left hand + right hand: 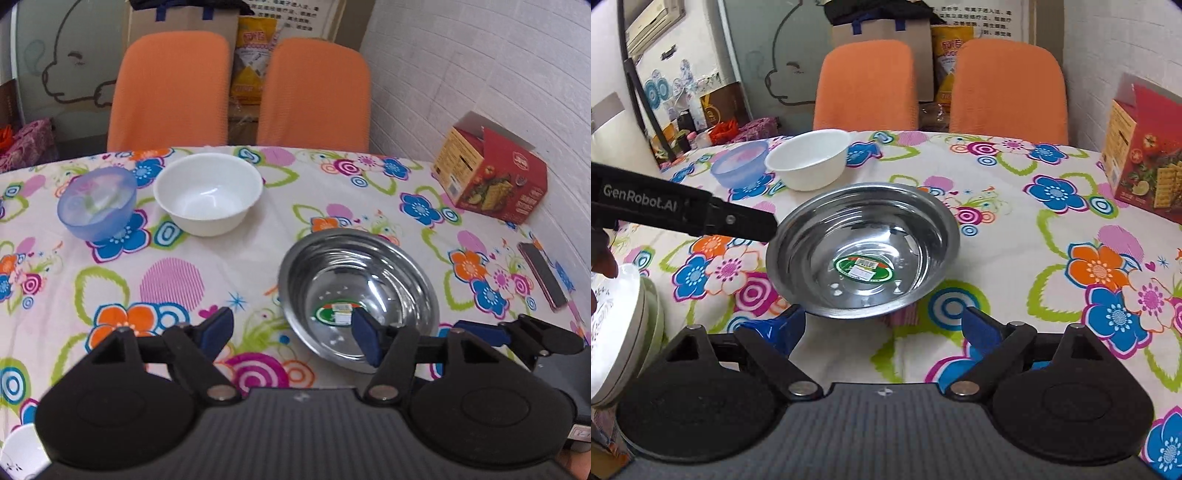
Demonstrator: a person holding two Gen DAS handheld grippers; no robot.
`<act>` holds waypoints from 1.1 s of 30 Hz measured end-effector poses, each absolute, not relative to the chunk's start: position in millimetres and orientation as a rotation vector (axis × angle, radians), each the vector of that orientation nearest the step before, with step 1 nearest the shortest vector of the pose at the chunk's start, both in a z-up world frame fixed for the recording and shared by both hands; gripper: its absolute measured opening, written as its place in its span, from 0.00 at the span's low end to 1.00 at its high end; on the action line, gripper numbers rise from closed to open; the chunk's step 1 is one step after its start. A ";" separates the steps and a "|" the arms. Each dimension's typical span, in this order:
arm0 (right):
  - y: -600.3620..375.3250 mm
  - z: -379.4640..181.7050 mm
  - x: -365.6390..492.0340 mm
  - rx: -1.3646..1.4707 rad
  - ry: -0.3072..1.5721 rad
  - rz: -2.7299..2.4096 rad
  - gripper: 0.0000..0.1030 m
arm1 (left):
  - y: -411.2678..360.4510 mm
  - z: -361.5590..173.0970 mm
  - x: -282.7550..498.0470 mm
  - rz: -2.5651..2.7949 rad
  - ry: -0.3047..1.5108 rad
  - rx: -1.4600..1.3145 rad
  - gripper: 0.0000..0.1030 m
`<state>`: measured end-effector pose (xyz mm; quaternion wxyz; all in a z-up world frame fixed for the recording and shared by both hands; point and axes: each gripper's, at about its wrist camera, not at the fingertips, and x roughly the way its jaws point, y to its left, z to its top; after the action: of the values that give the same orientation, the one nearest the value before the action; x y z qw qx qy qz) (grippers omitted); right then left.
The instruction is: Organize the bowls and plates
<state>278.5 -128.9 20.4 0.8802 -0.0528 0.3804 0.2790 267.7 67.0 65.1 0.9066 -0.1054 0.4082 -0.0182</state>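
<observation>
A steel bowl (369, 280) with a green sticker inside sits on the flowered tablecloth, just ahead of both grippers. My left gripper (291, 336) is open; its right pad overlaps the bowl's near rim, and its left pad is over bare cloth. In the right wrist view, one of its fingers (746, 223) reaches the steel bowl's (864, 251) left rim. My right gripper (884, 328) is open, and the bowl's near edge lies just beyond its tips. Further back stand a white bowl (208, 194) and a translucent blue bowl (98, 203), side by side.
A stack of plates (624, 332) with a white patterned one on top sits at the near left, and a person's hand (604, 258) is above it. A red carton (491, 173) and a phone (543, 275) lie at the right, by the wall. Two orange chairs (173, 88) stand behind the table.
</observation>
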 end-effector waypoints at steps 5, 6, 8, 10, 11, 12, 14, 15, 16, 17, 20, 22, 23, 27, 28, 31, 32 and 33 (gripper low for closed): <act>-133.3 20.1 299.7 -0.043 0.836 0.609 0.77 | 70.0 43.5 303.5 -0.048 0.923 -0.226 0.61; -133.7 20.1 301.2 -0.029 0.846 0.637 0.77 | 70.1 39.2 309.0 -0.052 0.932 -0.230 0.61; -134.1 21.3 307.4 -0.009 0.838 0.648 0.77 | 70.0 34.4 317.7 -0.049 0.937 -0.228 0.61; -131.8 20.8 320.2 -0.020 0.818 0.601 0.77 | 68.1 30.6 327.3 -0.048 0.941 -0.223 0.61; -128.8 18.6 327.2 -0.039 0.817 0.577 0.77 | 67.1 28.6 331.2 -0.050 0.946 -0.223 0.61; -125.1 15.5 334.7 -0.062 0.822 0.563 0.77 | 65.6 26.5 335.3 -0.051 0.951 -0.223 0.61; -116.9 7.0 345.5 -0.084 0.838 0.573 0.77 | 62.2 21.6 341.7 -0.051 0.963 -0.216 0.61; -113.9 2.7 348.4 -0.087 0.846 0.583 0.76 | 60.6 18.9 344.2 -0.053 0.970 -0.212 0.61; -111.1 -0.3 349.0 -0.090 0.849 0.601 0.75 | 59.8 16.7 345.8 -0.057 0.976 -0.211 0.61; -108.9 -2.1 347.9 -0.092 0.847 0.628 0.75 | 59.0 14.8 346.8 -0.062 0.980 -0.211 0.61; -102.3 -2.8 341.0 -0.095 0.837 0.692 0.75 | 57.4 8.8 349.8 -0.085 0.998 -0.227 0.47; -97.6 0.9 334.8 -0.118 0.812 0.701 0.74 | 53.3 8.8 349.5 -0.087 0.994 -0.208 0.33; -95.0 4.3 331.1 -0.132 0.799 0.709 0.74 | 51.7 9.6 348.9 -0.092 0.996 -0.205 0.29; -92.1 15.9 319.0 -0.176 0.768 0.705 0.74 | 54.4 15.6 339.8 -0.097 0.996 -0.226 0.29; -93.7 18.2 316.5 -0.161 0.773 0.710 0.74 | 55.4 18.4 335.6 -0.099 0.995 -0.235 0.29; -97.6 23.1 303.9 -0.139 0.783 0.715 0.75 | 54.9 26.9 317.7 -0.113 0.996 -0.233 0.29; -98.3 23.7 297.4 -0.136 0.790 0.716 0.75 | 54.1 28.8 309.9 -0.118 1.001 -0.227 0.29; -98.9 23.7 289.0 -0.132 0.797 0.720 0.75 | 53.1 30.3 300.2 -0.123 1.004 -0.217 0.29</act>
<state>289.0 -98.9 23.7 0.8573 -0.0629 0.3792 0.3425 300.2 53.1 30.3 0.8692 -0.1039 0.4798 -0.0590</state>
